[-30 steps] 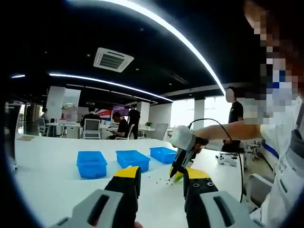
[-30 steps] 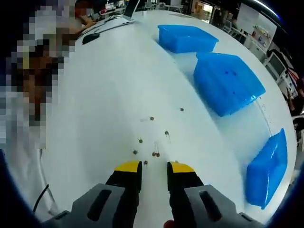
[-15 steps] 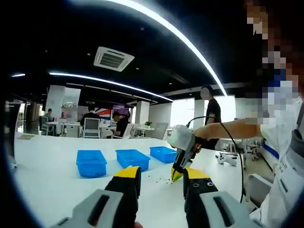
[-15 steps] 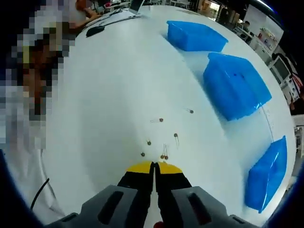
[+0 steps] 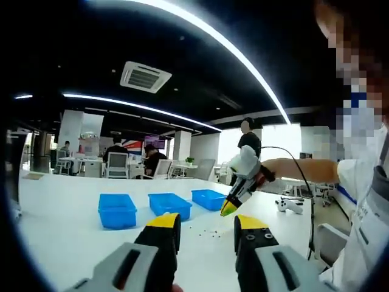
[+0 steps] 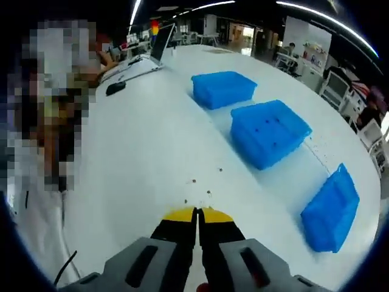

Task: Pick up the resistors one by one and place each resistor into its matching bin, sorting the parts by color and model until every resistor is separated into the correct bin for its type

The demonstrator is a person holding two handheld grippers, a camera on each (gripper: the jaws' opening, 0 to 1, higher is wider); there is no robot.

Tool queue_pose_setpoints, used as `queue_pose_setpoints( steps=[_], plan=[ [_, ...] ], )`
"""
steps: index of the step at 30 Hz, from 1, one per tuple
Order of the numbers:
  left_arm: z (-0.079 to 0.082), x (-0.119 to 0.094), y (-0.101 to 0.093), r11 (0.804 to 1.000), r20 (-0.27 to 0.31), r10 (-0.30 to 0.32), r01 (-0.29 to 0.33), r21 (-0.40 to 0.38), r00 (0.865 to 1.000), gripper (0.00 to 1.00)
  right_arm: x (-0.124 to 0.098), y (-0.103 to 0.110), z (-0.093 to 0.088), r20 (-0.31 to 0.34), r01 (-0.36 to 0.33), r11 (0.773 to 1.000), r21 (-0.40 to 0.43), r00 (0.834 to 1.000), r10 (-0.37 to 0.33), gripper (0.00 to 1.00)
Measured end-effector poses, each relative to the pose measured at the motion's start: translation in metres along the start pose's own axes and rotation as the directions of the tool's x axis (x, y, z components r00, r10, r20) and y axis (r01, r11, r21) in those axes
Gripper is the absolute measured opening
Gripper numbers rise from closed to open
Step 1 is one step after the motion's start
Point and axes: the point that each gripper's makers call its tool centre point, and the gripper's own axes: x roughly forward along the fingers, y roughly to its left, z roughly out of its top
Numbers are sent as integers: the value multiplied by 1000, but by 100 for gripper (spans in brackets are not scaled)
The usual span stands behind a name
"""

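Your right gripper (image 6: 197, 214) has pressed its jaws together since a second ago and lifted off the white table (image 6: 146, 152), so you have probably pinched one resistor, though nothing can be made out between the tips. The loose resistors (image 6: 206, 182) lie just ahead, with the three blue bins (image 6: 267, 131) beyond, and the next call is which bin matches. Your left gripper (image 5: 206, 228) hangs idle with jaws spread, and no writing is readable.

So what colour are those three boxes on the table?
The three bins are bright blue, clearest in the right gripper view.
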Motion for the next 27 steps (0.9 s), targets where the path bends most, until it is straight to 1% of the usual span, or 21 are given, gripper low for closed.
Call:
queue_pose_setpoints(
  steps=[2,4,5,7,10,12,13,14,16,17,18,19,20,22,23,24,25,26,27],
  plan=[
    [0,1,-1,1000,0,-1,1,0,1000,37,-14,-3,2,70,28,999,31,997,-30,5],
    [0,1,-1,1000,0,-2,2,-1,1000,37,-28,-6,5,141,53,997,49,988,-60,5],
    [0,1,-2,1000,0,-2,2,-1,1000,37,-35,-6,6,180,66,996,55,981,-75,5],
    [-1,1,-2,1000,-3,0,0,-1,1000,37,-50,-8,6,236,93,993,78,966,-109,5],
    [-2,1,0,1000,-5,9,-9,-4,1000,38,-70,-7,3,307,132,986,98,939,-157,5],
    [-2,1,1,1000,-4,12,-12,-6,1000,38,-86,-4,3,371,146,982,123,911,-182,5],
    [-2,1,2,1000,-3,14,-14,-6,1000,38,-93,-1,1,391,160,980,120,899,-195,5],
    [-1,1,2,1000,-2,15,-15,-5,1000,38,-101,-1,0,418,178,975,129,882,-217,5],
    [-2,3,0,1000,-3,13,-13,-5,1000,38,-113,4,-3,458,193,970,150,855,-241,5],
    [-3,3,0,1000,-4,12,-12,-5,1000,38,-120,9,-6,488,196,966,171,834,-256,5],
    [-3,3,-1,1000,-6,11,-11,-5,1000,38,-125,13,-8,503,195,962,189,823,-266,5],
    [-3,4,-1,1000,-7,10,-10,-5,1000,38,-132,14,-10,530,205,957,203,799,-284,5],
    [-4,4,-1,1000,-8,9,-9,-4,1000,38,-135,16,-11,541,210,955,212,788,-293,5],
    [-4,4,0,1000,-8,8,-8,-5,1000,38,-144,20,-16,576,220,947,235,753,-318,5],
    [-4,4,0,1000,-9,7,-7,-5,1000,38,-148,20,-22,585,239,936,257,733,-348,5],
    [-4,4,1,1000,-9,9,-9,-6,1000,38,-150,21,-25,588,242,933,266,726,-356,5],
    [-4,4,1,1000,-10,10,-10,-5,1000,38,-155,23,-28,607,247,926,285,701,-374,5],
    [-5,4,1,1000,-12,10,-10,-5,1000,38,-157,26,-32,611,246,925,290,696,-376,5],
    [-6,4,2,1000,-15,10,-10,-6,1000,38,-159,29,-34,620,244,924,296,687,-380,5]
  ],
)
